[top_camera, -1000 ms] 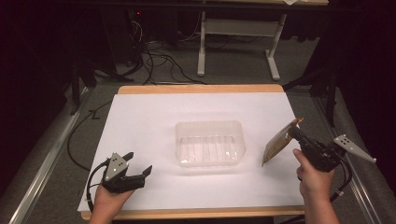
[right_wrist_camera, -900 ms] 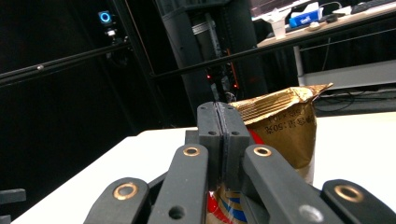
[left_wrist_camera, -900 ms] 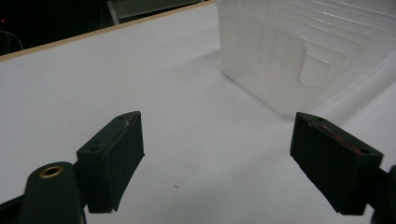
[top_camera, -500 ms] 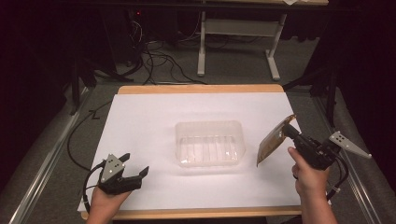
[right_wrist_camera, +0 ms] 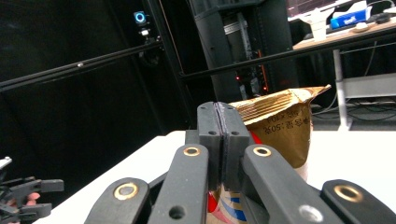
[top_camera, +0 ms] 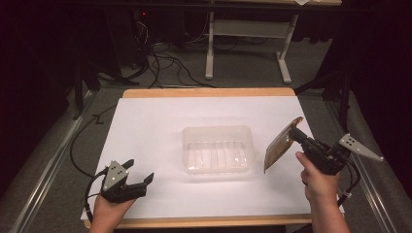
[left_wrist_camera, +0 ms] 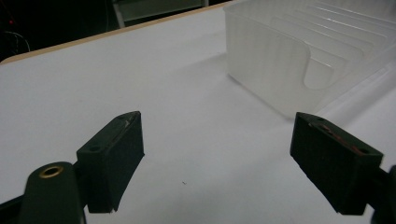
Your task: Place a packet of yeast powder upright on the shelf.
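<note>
Fingers [right_wrist_camera: 223, 140] on crinkled gold packet [top_camera: 279, 145]

The packet [top_camera: 279, 145] has edged closer to the tray [top_camera: 218, 149].

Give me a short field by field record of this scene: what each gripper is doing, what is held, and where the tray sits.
right gripper: shut on the packet, raised to the right of the tray
packet: gold-brown foil, crimped top edge, hangs off the table
left gripper: open, nothing between the jaws, low at the near left of the table
tray: clear plastic, ribbed floor, empty, mid-table
table: white sheet over a wooden board
</note>
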Available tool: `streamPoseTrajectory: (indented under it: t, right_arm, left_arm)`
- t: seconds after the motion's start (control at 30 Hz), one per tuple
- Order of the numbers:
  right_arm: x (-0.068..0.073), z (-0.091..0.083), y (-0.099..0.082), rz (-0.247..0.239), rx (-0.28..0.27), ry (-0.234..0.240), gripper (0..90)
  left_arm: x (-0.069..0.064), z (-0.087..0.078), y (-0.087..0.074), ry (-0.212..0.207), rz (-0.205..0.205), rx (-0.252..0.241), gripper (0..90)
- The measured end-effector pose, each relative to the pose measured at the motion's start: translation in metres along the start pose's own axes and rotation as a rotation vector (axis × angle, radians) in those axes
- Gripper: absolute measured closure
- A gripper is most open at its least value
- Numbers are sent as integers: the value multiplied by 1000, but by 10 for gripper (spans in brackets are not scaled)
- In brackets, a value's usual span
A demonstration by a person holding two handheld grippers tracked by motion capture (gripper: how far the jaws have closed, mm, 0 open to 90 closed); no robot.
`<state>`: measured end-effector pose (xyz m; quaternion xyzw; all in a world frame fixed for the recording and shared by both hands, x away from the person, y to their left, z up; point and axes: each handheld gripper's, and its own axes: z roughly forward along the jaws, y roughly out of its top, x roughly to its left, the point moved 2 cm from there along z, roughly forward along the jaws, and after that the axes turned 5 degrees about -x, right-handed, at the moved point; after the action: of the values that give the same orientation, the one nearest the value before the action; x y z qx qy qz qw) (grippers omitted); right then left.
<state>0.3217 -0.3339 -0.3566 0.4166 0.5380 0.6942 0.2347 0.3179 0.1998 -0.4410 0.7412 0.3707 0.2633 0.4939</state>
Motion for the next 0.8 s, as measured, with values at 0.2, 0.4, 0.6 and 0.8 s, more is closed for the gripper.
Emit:
streamPoseTrajectory:
  t: [0.2,0.4,0.6,0.8]
  right_arm:
    - [2,7,7,4,-7,6,900]
    - [12,11,21,-9,-19,26,900]
    - [22,16,36,-15,-33,49,900]
    - [31,27,37,-14,-23,80,900]
  left_arm:
    - [1,1,-2,-6,-4,9,179]
    - [1,1,-2,-7,-8,9,179]
    - [1,1,-1,-12,-11,2,179]
    - [0,1,-2,-22,-7,10,179]
